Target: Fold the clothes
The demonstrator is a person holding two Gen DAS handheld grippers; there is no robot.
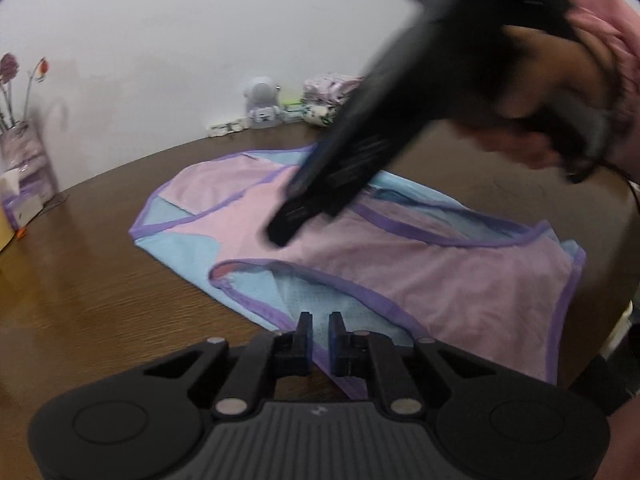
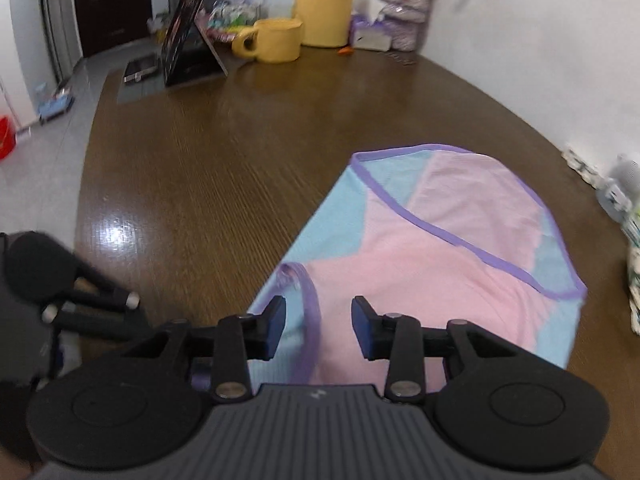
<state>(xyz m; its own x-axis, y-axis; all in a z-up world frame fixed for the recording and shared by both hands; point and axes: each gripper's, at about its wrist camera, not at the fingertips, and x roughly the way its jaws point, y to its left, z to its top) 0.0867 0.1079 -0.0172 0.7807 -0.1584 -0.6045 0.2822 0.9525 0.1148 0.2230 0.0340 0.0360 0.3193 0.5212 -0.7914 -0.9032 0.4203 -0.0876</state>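
Pink-blue garment [image 1: 360, 248] flat on table [image 1: 100, 280], lengthwise left-right.

A yellow mug [image 2: 276, 40] is sitting on the desk [image 2: 208, 152], a yellow jug [image 2: 324, 4] standing just behind it, a tablet [image 2: 188, 36] leaning nearby.

Left gripper [image 1: 320, 334] nearly closed and angled down, right gripper [image 2: 319, 328] parted, nothing pinched
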